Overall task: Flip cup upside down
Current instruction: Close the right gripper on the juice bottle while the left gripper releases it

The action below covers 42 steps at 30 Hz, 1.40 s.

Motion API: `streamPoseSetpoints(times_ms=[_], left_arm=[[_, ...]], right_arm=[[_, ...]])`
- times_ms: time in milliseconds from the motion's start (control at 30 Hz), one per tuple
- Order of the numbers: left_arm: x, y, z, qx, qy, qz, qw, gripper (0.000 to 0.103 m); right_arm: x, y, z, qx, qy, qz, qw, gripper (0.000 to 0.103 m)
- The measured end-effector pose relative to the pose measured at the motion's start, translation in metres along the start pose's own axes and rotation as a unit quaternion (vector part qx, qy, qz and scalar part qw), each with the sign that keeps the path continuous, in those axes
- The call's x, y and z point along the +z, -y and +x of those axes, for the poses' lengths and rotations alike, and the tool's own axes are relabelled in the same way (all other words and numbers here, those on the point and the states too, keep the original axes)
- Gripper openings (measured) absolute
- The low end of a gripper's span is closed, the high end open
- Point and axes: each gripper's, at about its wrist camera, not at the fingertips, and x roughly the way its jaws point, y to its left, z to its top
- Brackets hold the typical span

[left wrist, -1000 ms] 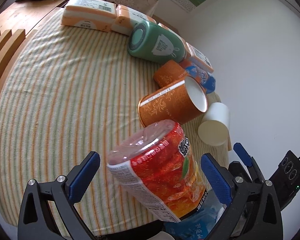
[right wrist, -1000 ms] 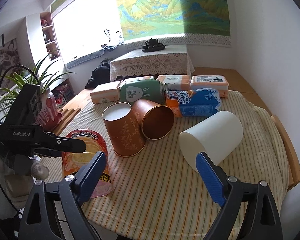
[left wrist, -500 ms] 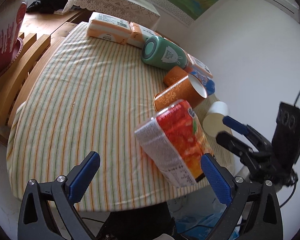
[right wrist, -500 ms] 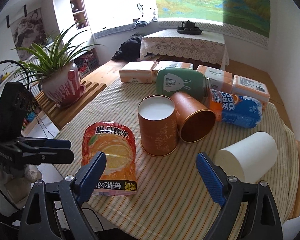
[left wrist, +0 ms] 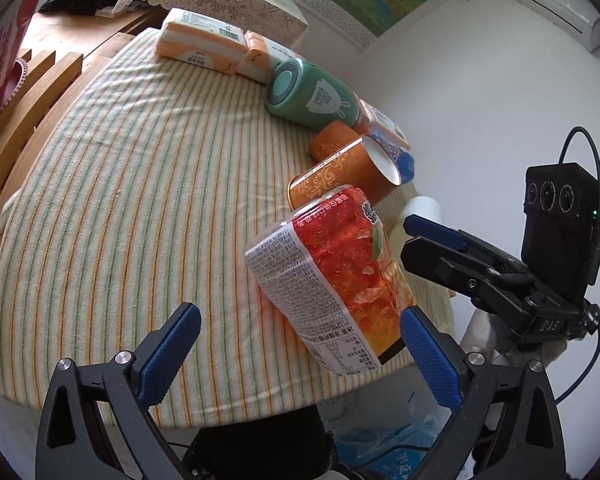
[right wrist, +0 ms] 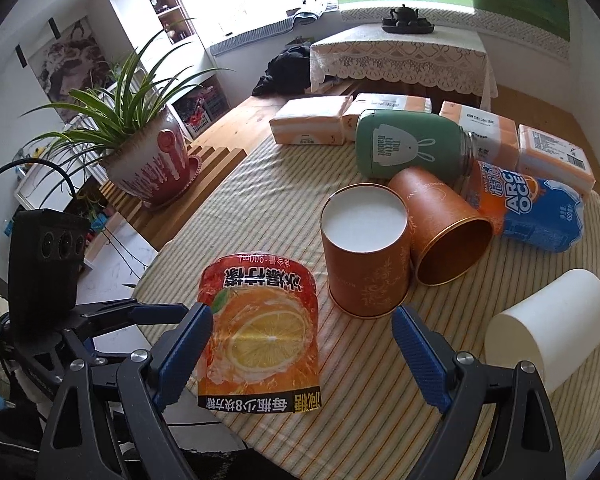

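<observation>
An orange paper cup (right wrist: pixel 364 256) stands mouth-down on the striped tablecloth, white base up; in the left wrist view the same orange cup (left wrist: pixel 348 172) shows behind the juice bottle. A second orange cup (right wrist: pixel 440 232) lies on its side against it, mouth toward me. A white cup (right wrist: pixel 548 328) lies on its side at the right; in the left wrist view the white cup (left wrist: pixel 420 212) is partly hidden. My right gripper (right wrist: pixel 300 352) is open, short of the standing cup. My left gripper (left wrist: pixel 300 356) is open and holds nothing. The right gripper (left wrist: pixel 440 236) hovers beside the white cup.
An orange juice bottle (right wrist: pixel 260 332) lies near the table's front edge, in line with both grippers. A green flask (right wrist: pixel 412 148), a blue-and-orange bottle (right wrist: pixel 532 208) and tissue packs (right wrist: pixel 312 124) line the back. A potted plant (right wrist: pixel 148 160) stands on a wooden rack at the left.
The left gripper has drawn back from the juice bottle. The right gripper has swung left, so the white cup now sits at its right edge. No object has moved.
</observation>
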Motion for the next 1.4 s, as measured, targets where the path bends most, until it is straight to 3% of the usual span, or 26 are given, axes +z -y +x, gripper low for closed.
streamPoseSetpoints(times_ms=[433, 733, 933, 1133, 1400], left_arm=[[0.008, 0.006, 0.013, 0.003, -0.009, 0.020, 0.9997, 0.097], [0.014, 0.002, 0.015, -0.004, -0.014, 0.004, 0.9999, 0.096], [0.006, -0.004, 0.002, 0.013, -0.006, 0.009, 0.9999, 0.097], [-0.004, -0.020, -0.018, 0.037, 0.007, 0.002, 0.9993, 0.097], [-0.014, -0.034, -0.033, 0.034, 0.017, -0.006, 0.9992, 0.097]], right_arm=[[0.005, -0.001, 0.011, 0.016, -0.028, 0.002, 0.999, 0.076], [-0.003, 0.005, -0.005, 0.021, -0.006, 0.021, 1.000, 0.076], [0.001, 0.005, -0.002, 0.026, -0.014, 0.012, 0.999, 0.076], [0.008, -0.014, 0.016, 0.022, -0.055, -0.033, 0.998, 0.077], [0.021, -0.030, 0.042, 0.021, -0.114, -0.052, 0.992, 0.080]])
